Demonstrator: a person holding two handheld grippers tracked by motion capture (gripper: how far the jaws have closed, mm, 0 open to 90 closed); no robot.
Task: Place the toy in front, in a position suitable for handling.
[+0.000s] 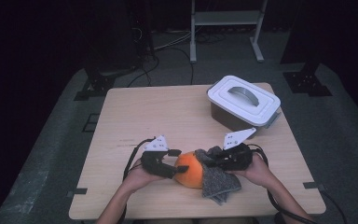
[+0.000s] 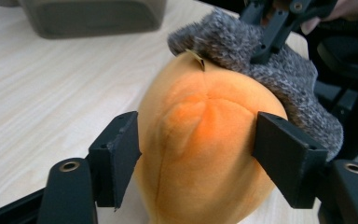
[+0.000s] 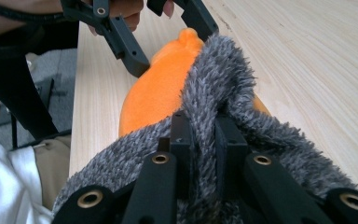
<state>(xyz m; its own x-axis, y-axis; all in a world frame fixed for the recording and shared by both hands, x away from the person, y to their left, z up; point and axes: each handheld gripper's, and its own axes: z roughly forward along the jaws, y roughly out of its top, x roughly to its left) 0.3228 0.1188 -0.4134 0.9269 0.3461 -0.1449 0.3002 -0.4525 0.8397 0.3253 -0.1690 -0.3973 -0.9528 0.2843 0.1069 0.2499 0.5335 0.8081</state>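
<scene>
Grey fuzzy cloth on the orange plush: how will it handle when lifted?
Likely floppy: the grey cloth drapes over the orange plush and bunches where the right gripper pinches it. Probably light, since it sags in soft folds. Fuzzy pile suggests little slip.

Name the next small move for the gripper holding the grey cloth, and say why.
Probably draw the right gripper a little further across the orange plush fruit, wiping it with the grey cloth. The left gripper has its fingers against both sides of the fruit, steadying it, and the cloth, pinched by the right gripper, lies over only one side of it, so most of the surface is still bare.
</scene>
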